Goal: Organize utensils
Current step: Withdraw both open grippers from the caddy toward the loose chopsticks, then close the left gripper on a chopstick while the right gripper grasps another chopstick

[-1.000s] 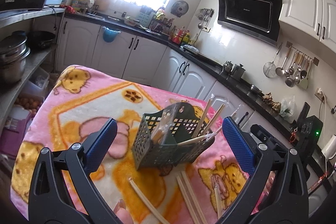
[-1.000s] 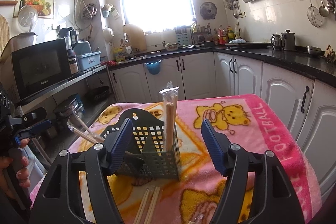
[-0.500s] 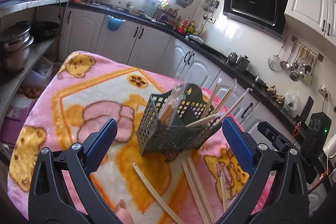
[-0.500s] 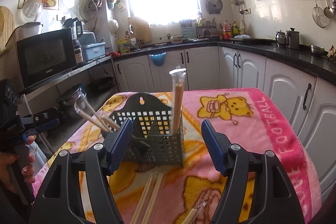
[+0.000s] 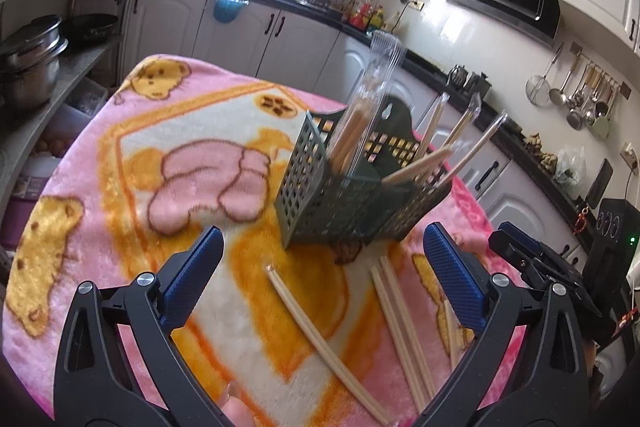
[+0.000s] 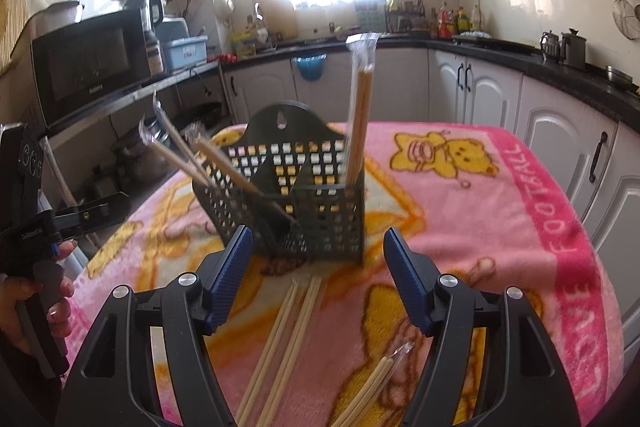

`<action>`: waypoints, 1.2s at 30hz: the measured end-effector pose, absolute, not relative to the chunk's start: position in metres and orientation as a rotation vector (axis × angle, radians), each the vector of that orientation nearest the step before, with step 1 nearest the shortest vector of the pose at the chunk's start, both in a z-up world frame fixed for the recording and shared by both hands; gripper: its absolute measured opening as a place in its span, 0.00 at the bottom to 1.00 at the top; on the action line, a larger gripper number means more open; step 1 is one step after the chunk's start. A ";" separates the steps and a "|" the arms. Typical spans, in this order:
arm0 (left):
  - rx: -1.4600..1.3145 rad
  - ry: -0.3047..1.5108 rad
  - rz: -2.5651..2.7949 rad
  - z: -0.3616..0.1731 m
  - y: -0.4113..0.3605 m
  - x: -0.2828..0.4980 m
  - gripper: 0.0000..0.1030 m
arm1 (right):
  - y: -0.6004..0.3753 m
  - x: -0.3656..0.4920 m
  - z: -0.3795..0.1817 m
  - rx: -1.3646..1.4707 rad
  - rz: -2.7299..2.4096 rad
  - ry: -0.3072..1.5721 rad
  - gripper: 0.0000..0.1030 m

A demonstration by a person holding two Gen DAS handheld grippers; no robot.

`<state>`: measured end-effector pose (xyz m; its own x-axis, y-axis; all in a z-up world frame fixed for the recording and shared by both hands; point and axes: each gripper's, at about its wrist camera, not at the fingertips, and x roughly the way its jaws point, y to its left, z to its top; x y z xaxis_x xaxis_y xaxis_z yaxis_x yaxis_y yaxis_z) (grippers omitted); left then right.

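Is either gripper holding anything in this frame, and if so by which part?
Nothing is held. The left gripper and right gripper are both open and empty, above loose chopsticks on the blanket, in front of the basket.

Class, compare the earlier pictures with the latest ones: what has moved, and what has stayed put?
Both grippers have dipped lower toward the loose chopsticks on the blanket, so the basket sits higher in each view. The left gripper and right gripper stay open and empty. Basket, its chopsticks and those on the blanket lie unchanged.
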<state>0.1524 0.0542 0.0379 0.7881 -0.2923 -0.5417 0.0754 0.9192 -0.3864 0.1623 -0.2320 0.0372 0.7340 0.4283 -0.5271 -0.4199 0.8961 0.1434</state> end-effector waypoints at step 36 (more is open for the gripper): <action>-0.406 0.885 -0.176 -0.048 0.038 0.191 0.61 | -0.200 0.212 -0.043 -0.054 0.465 0.908 0.37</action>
<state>0.1912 0.0379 -0.0482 0.6254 -0.3140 -0.7143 -0.0169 0.9098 -0.4147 0.2119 -0.2000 -0.0434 0.5237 0.3654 -0.7696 -0.4104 0.8998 0.1480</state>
